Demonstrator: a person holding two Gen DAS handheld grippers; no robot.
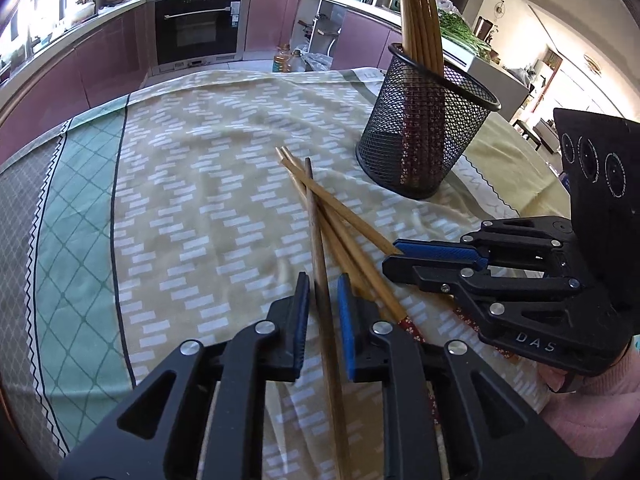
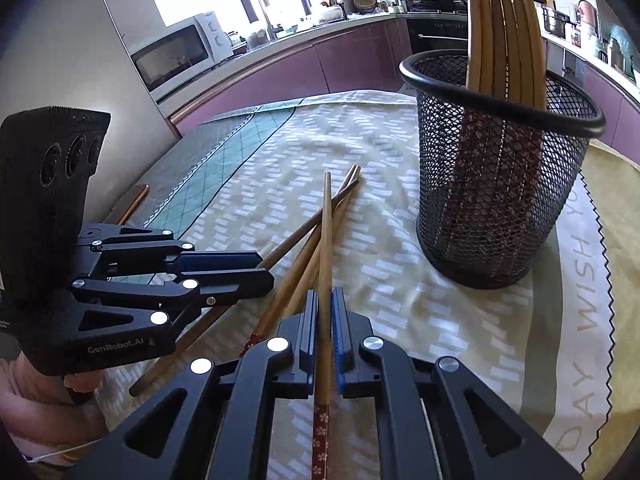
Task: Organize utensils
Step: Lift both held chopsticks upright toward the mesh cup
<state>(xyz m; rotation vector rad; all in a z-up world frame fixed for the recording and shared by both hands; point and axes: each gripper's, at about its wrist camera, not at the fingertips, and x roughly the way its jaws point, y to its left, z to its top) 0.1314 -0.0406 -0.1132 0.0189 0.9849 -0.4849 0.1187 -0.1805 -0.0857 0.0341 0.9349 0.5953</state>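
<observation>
Several bamboo chopsticks [image 1: 340,216] lie crossed on the tablecloth; they also show in the right wrist view [image 2: 296,264]. A black mesh holder [image 1: 424,128] with several chopsticks upright in it stands behind them; it also shows in the right wrist view [image 2: 500,168]. My left gripper [image 1: 323,300] is open, its fingers on either side of a darker chopstick [image 1: 316,240]. My right gripper [image 2: 325,320] is shut on a light chopstick with a red flowered end [image 2: 326,248]. Each gripper also shows in the other view, the left one [image 2: 256,268] and the right one [image 1: 394,256].
The table carries a yellow and green patterned cloth [image 1: 192,184]. A kitchen counter, an oven [image 1: 198,28] and a microwave [image 2: 176,52] lie beyond it. An orange-edged flat thing [image 2: 136,198] lies at the table's left edge.
</observation>
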